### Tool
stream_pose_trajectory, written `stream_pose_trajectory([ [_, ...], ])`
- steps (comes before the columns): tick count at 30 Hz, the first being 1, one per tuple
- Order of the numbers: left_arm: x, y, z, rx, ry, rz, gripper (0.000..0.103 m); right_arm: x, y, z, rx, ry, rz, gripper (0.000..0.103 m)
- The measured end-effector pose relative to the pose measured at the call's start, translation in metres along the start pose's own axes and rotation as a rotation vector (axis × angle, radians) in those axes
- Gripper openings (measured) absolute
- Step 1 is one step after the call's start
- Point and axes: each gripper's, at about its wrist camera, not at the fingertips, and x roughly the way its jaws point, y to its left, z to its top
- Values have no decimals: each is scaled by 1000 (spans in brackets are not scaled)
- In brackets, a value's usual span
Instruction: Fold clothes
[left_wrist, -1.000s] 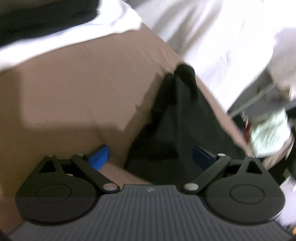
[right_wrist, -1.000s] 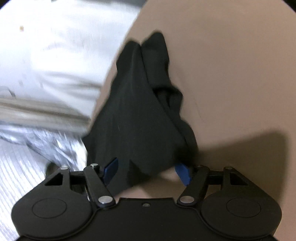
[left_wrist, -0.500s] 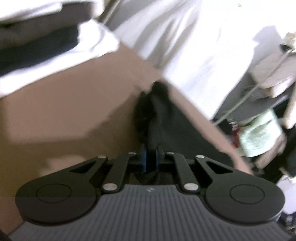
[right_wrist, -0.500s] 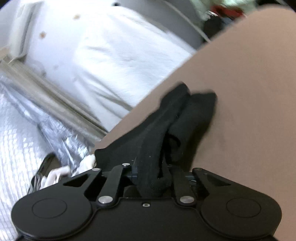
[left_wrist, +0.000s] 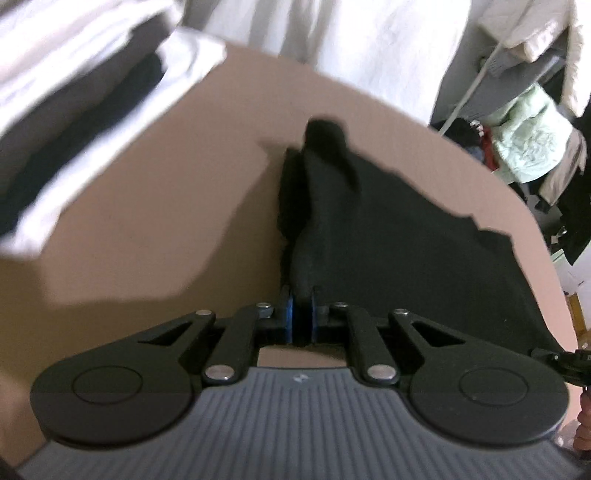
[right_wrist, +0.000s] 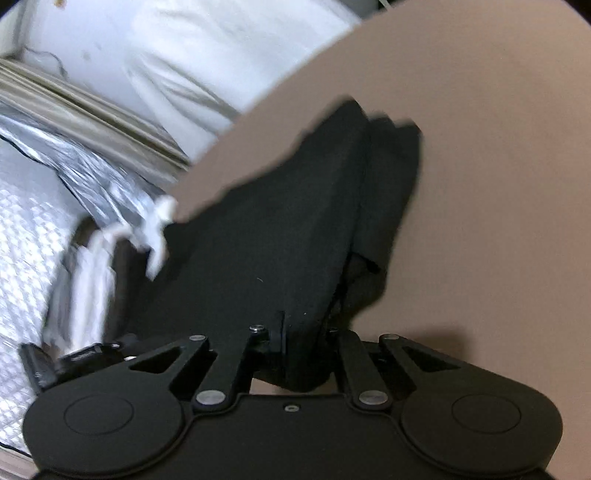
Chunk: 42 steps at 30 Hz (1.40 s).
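Brown table (left_wrist: 155, 206) filled the left wrist view, with a stack of folded clothes (left_wrist: 74, 96) at its far left edge and white bedding (left_wrist: 351, 40) beyond. On the table lay the black garment (left_wrist: 388, 236), bunched to a peak at its far end and spreading right toward the table's edge. Left hand-held gripper (left_wrist: 301, 317) had its blue pads (left_wrist: 290, 314) drawn close together, clamped on a thick ridge of the garment's near edge. At the far right edge of the view, part of the other tool showed.

Over to the right wrist view: same brown table (right_wrist: 498, 184), white bedding (right_wrist: 221, 48) and a silver quilted sheet (right_wrist: 29, 240) off to the left. Black garment (right_wrist: 295, 240) rose from the table in doubled layers, one end hanging over the table's edge. Right hand-held gripper (right_wrist: 301, 350) was pinched tight on a fat fold of it, cloth bulging out below the fingers.

Both held the same near edge, so my judgement was a fold in hand. Doing it well meant keeping both grips level, the edge taut between them, and laying it down square so no layer slipped or bunched.
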Motion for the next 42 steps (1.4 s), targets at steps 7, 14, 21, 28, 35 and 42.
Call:
stream_pose_trajectory([
  [7,4,7,-7,3,17,106,23,-12,-15,-15,130,-71,-98,55],
  [14,-42,-17,-7,89,-195,33,37,-37,0,-13,19,-188,-76,59],
  [21,8,-78,-37,165,-40,-41,42,-3,-3,51,-108,-35,-140,63],
  [28,30,-96,-65,353,12,83,38,14,-62,42,87,70,-28,63],
  [35,35,-85,-48,224,20,-15,41,51,-39,50,-85,78,13,46],
  [42,34,-71,-37,151,88,-55,38,27,22,36,-330,-46,-35,24],
])
